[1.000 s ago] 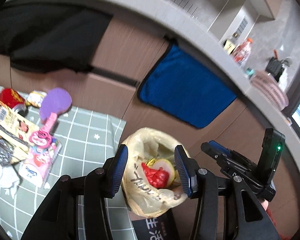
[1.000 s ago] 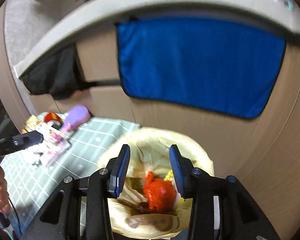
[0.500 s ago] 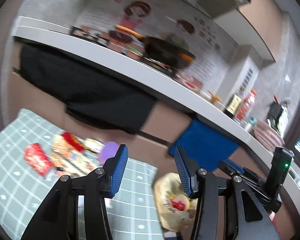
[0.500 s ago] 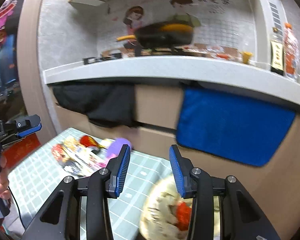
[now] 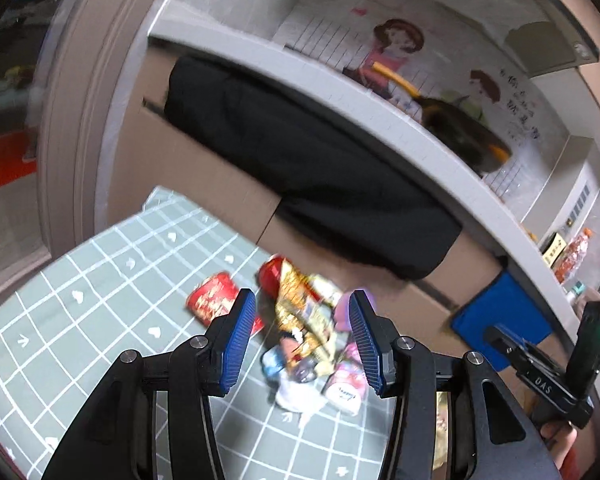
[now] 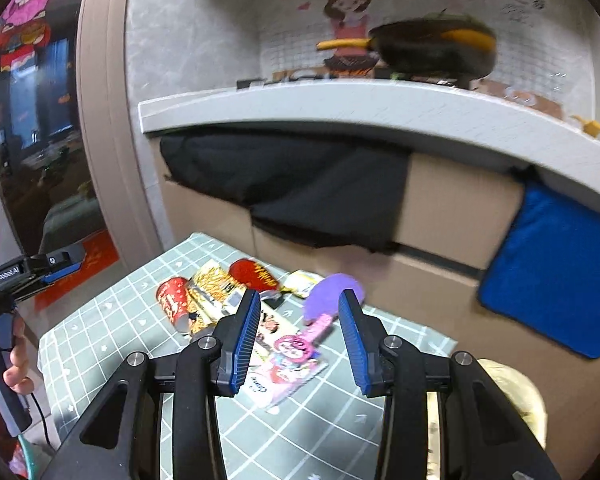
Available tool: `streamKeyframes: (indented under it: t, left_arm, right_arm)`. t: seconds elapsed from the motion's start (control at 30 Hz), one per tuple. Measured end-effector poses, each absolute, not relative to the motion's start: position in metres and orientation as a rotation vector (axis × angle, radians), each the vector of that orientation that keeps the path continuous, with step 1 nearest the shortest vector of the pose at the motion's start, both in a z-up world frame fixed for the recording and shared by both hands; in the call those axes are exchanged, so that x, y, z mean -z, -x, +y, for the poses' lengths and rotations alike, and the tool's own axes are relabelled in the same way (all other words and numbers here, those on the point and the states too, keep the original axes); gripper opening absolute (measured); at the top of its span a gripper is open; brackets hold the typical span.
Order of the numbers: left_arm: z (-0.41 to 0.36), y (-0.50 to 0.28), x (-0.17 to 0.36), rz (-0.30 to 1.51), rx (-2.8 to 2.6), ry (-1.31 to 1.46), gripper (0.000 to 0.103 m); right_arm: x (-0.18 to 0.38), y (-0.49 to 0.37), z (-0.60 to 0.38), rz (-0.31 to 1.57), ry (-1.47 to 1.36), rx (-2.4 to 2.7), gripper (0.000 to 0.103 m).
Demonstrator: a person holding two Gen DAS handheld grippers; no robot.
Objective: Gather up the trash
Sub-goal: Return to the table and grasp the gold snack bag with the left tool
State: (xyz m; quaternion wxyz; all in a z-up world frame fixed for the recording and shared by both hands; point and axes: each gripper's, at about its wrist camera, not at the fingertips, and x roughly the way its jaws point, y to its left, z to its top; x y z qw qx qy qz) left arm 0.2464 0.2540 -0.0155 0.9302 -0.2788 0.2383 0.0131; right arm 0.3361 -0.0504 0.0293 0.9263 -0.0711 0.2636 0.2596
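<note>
A pile of trash lies on the green checked mat: a red can, a gold snack wrapper, a pink package and a purple-headed toy. My left gripper is open and empty, held above the pile. My right gripper is open and empty, also above the pile, over the pink package. The red can and gold wrapper lie left of it. The yellow trash bag shows at the lower right.
A cardboard-fronted counter with a black cloth and a blue cloth stands behind the mat. A black wok sits on the counter top. The other gripper shows at each view's edge.
Both grippers have swung up and left from the yellow trash bag to the trash pile on the mat. The bag has dropped to the lower right edge. Both stay open.
</note>
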Motion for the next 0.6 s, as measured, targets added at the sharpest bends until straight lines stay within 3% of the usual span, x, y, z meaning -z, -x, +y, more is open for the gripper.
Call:
streamKeyframes:
  t: [0.6]
  left_arm:
    - [0.233,-0.372,0.106,0.729,-0.028,0.66,0.05]
  right_arm:
    - [0.039,-0.396,-0.055,0.699,0.095,-0.526,0.039]
